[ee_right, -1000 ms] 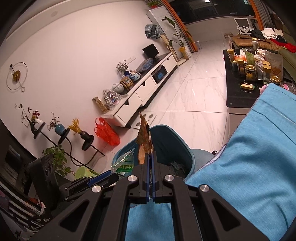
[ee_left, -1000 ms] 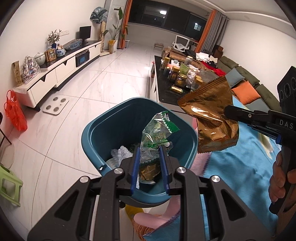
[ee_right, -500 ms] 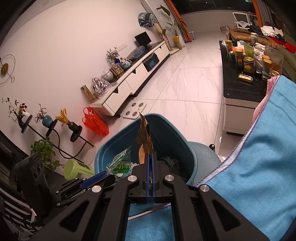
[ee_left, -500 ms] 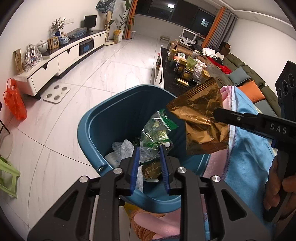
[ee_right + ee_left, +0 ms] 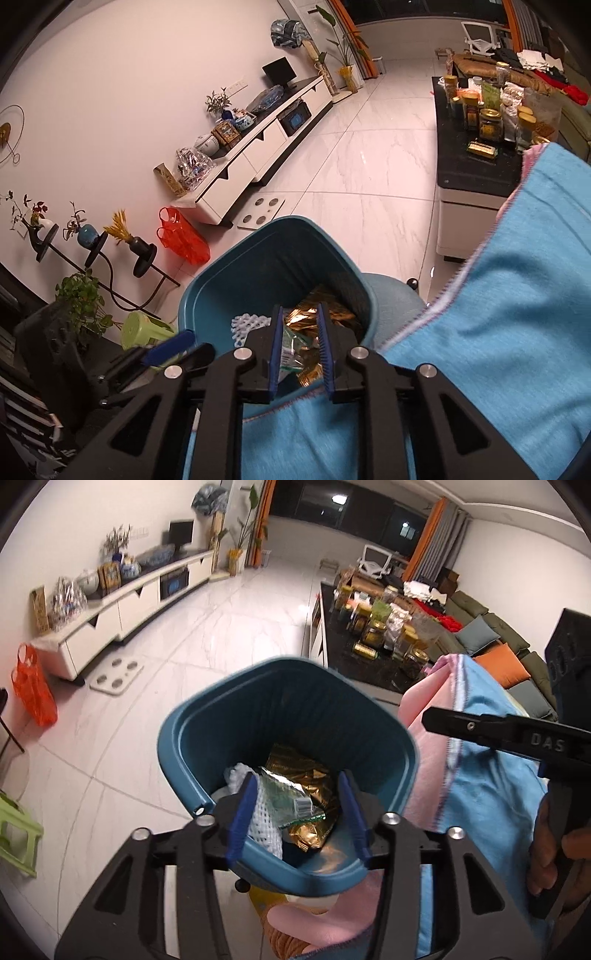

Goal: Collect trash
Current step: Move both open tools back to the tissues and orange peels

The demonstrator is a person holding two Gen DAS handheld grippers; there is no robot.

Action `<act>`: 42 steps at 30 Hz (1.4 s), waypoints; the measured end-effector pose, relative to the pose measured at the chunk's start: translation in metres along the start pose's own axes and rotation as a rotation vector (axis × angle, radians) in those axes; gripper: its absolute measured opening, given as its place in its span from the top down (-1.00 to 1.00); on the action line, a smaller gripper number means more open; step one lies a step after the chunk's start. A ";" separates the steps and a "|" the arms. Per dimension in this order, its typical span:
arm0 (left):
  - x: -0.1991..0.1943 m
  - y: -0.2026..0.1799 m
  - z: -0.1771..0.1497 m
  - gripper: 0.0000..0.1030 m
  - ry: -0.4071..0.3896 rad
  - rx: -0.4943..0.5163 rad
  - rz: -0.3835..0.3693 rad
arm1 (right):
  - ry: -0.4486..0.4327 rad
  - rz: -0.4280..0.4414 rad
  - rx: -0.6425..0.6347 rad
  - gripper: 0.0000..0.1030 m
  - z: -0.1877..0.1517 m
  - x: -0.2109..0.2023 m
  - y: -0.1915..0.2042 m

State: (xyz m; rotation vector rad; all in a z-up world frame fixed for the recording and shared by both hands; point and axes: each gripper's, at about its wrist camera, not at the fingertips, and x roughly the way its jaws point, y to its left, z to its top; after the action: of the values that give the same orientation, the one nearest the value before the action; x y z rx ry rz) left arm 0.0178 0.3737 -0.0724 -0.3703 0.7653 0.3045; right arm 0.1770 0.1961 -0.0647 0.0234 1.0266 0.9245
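Observation:
The teal trash bin (image 5: 177, 753) stands right below both grippers. Inside it lie a green wrapper (image 5: 291, 797), a crumpled gold wrapper (image 5: 303, 771) and a white foam net (image 5: 258, 812). My left gripper (image 5: 297, 812) hangs over the bin's near rim; its jaws are opening, with nothing between them. My right gripper (image 5: 300, 343) is also above the bin (image 5: 199, 295), jaws opening and empty, with the gold wrapper (image 5: 325, 314) lying below them. In the left wrist view the right gripper (image 5: 432, 718) reaches in from the right, held by a hand (image 5: 546, 849).
A blue and pink blanket (image 5: 491, 794) lies against the bin's right side. Beyond it is a dark coffee table (image 5: 343, 653) crowded with jars, and a sofa (image 5: 498, 635). A white TV cabinet (image 5: 122, 616), an orange bag (image 5: 33, 686) and a green stool (image 5: 14, 830) stand on the left.
Both grippers have opened. The green wrapper left the left jaws and the gold wrapper left the right jaws; both now lie in the bin. The right gripper dipped slightly.

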 end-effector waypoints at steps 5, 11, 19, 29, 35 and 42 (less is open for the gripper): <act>-0.033 -0.025 -0.012 -0.13 -0.068 0.080 -0.018 | -0.040 0.010 -0.017 0.50 -0.006 -0.030 -0.002; -0.074 -0.070 -0.029 -0.35 -0.150 0.201 -0.105 | -0.126 0.009 -0.076 0.31 -0.023 -0.084 0.001; -0.102 -0.147 -0.053 -0.54 -0.165 0.317 -0.324 | -0.267 -0.078 -0.088 0.06 -0.067 -0.169 -0.026; -0.096 -0.254 -0.097 -0.54 -0.063 0.487 -0.525 | -0.336 -0.272 0.037 0.06 -0.138 -0.250 -0.098; -0.094 -0.311 -0.120 -0.52 -0.006 0.599 -0.598 | -0.368 -0.392 0.145 0.06 -0.173 -0.293 -0.146; -0.079 -0.362 -0.129 -0.38 0.079 0.676 -0.634 | -0.406 -0.540 0.262 0.06 -0.196 -0.338 -0.207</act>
State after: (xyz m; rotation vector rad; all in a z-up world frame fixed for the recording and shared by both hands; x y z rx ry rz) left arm 0.0287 -0.0153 -0.0237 0.0305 0.7425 -0.5615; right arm 0.1025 -0.2369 -0.0155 0.1408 0.7118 0.2716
